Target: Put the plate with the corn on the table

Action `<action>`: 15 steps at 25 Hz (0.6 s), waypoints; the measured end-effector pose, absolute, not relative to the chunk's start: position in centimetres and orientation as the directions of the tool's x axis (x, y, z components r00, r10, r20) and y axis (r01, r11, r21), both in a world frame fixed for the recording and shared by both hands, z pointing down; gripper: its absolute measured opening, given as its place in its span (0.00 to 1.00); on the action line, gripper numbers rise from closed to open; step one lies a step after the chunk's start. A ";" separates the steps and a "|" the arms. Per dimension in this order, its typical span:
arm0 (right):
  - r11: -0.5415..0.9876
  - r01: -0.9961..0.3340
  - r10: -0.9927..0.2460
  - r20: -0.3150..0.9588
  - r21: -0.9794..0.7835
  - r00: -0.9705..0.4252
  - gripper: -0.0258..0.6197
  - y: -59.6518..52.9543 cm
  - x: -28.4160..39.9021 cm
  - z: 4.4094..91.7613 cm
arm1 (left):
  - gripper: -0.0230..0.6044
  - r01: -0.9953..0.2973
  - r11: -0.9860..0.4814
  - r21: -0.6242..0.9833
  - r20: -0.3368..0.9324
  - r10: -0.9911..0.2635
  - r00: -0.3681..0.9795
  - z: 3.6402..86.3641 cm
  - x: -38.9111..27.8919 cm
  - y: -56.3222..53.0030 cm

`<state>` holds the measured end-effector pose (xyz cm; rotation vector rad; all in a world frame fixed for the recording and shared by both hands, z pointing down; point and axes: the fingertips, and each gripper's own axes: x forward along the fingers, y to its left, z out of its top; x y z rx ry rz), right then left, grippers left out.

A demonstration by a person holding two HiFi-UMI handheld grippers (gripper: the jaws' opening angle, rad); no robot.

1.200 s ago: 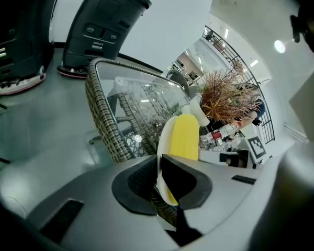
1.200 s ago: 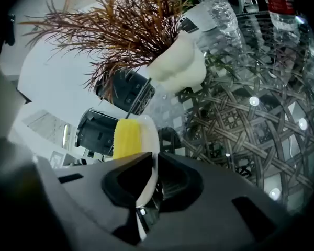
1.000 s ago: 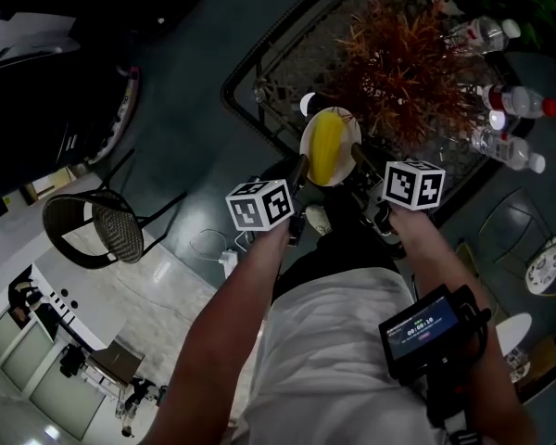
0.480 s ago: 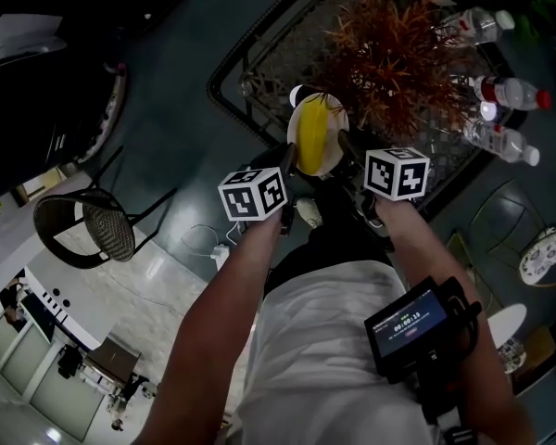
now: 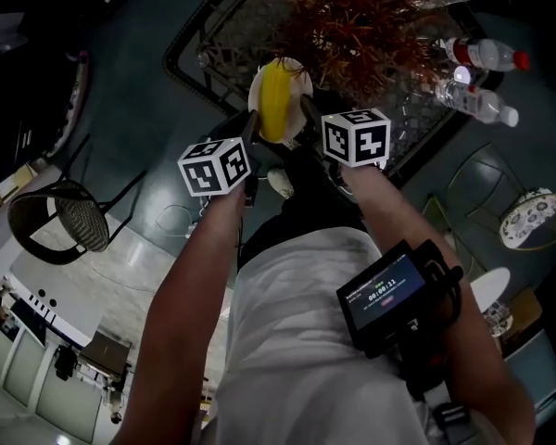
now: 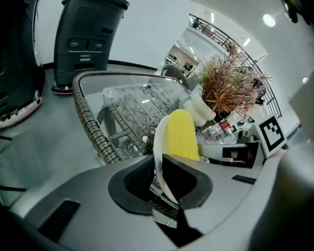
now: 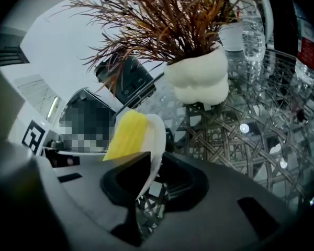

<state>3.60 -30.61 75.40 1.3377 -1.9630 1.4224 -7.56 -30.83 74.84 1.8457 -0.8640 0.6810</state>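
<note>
Plate (image 5: 301,86): small and white, carried over the near edge of the bench (image 6: 89,116), just before the potted plant (image 7: 199,80). No view shows whether it touches the top.
Corn (image 5: 276,109): one yellow cob lying loose along the plate's middle.
Left tongs (image 6: 162,177): clamped on the plate's left rim.
Right tongs (image 7: 146,179): clamped on the opposite rim.
Handling: probably stiff, light and breakable. The thin, smooth rim could slip between the pads.
Where to hold: the two opposite rim points now gripped look right, as they keep the plate level.
Risk: the cob is round and unfixed, so a tilt toward either end could roll it off.
Next move: lower it flat onto bare bench short of the pot, and part the tongs only once it rests.
Bottles (image 5: 477,105): well apart, at the far side.
</note>
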 end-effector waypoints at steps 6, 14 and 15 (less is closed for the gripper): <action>0.074 -0.897 -0.475 0.775 -0.437 -0.417 0.16 -30.6 4.1 75.3 | 0.09 -0.817 -0.296 0.495 0.758 -0.313 0.572 74.6 -7.8 -31.1; 0.011 -0.890 -0.542 0.745 -0.456 -0.389 0.16 -30.8 5.4 74.4 | 0.17 -0.818 -0.286 0.499 0.732 -0.366 0.575 73.5 -8.7 -31.8; 0.009 -0.888 -0.545 0.742 -0.460 -0.390 0.16 -30.8 5.5 74.4 | 0.17 -0.817 -0.289 0.499 0.731 -0.367 0.576 73.4 -8.7 -31.8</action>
